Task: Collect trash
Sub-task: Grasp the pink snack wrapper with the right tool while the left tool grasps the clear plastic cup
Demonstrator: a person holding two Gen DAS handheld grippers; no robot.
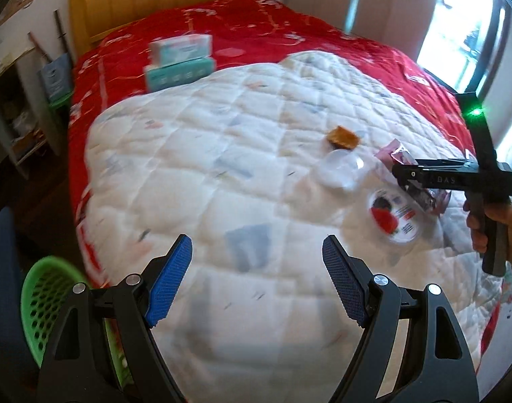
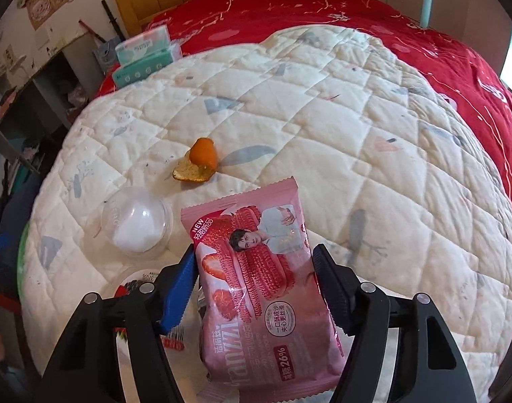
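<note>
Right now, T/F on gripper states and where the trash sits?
1. The right gripper holds a pink snack pack. True.
2. The left gripper grips the orange peel. False: it is open and holds nothing; the peel lies on the quilt.
3. A clear dome lid lies near the peel. True.
4. The green basket stands on the bed. False: it is beside the bed, lower left in the left wrist view.
</note>
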